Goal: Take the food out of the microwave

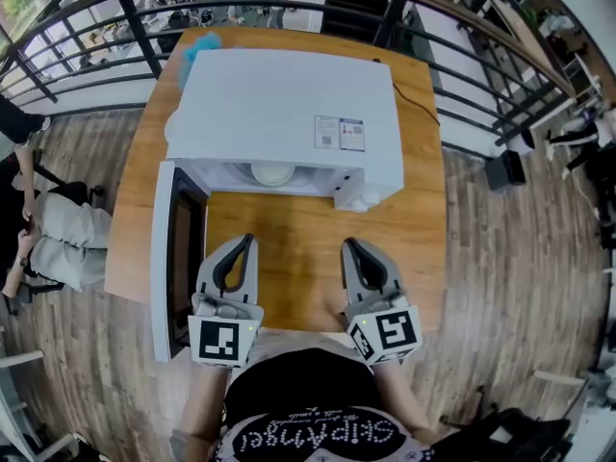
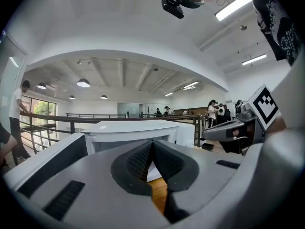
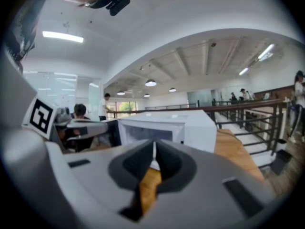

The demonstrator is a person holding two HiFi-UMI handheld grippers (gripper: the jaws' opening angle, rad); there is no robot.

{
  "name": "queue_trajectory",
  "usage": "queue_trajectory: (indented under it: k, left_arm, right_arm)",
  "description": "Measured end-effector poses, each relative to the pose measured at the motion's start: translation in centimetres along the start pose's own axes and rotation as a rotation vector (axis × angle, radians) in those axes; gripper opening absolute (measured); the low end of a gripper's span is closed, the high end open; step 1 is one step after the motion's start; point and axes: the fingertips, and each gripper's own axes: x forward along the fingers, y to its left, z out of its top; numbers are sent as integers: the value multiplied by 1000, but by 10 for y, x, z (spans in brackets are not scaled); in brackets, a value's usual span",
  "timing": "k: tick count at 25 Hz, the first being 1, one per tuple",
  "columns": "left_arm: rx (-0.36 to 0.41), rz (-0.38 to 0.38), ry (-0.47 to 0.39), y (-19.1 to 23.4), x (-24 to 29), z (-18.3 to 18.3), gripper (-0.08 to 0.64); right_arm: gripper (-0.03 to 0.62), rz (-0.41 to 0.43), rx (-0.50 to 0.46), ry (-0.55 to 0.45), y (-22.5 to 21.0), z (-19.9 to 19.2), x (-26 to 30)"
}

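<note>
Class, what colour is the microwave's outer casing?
White; the microwave shows best in the head view.

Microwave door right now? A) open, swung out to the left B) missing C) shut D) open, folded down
A: the door stands swung out at the left of the microwave, and a white dish shows in the open cavity.

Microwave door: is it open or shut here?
Open. The door is swung out to the left of the microwave, and the head view looks into the cavity, where a white bowl sits.
</note>
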Motion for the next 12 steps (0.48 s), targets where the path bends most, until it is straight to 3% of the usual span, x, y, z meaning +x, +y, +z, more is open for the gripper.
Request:
queue_trajectory:
  k: [5,12]
  left_arm:
    - [26,-10,24,11,9,-9,32]
    - [147,-26,62,25,39,-19,34]
  right_arm:
    - [37,17,-30,2,8,0,11]
    - [38,78,-111,51,16,-9,40]
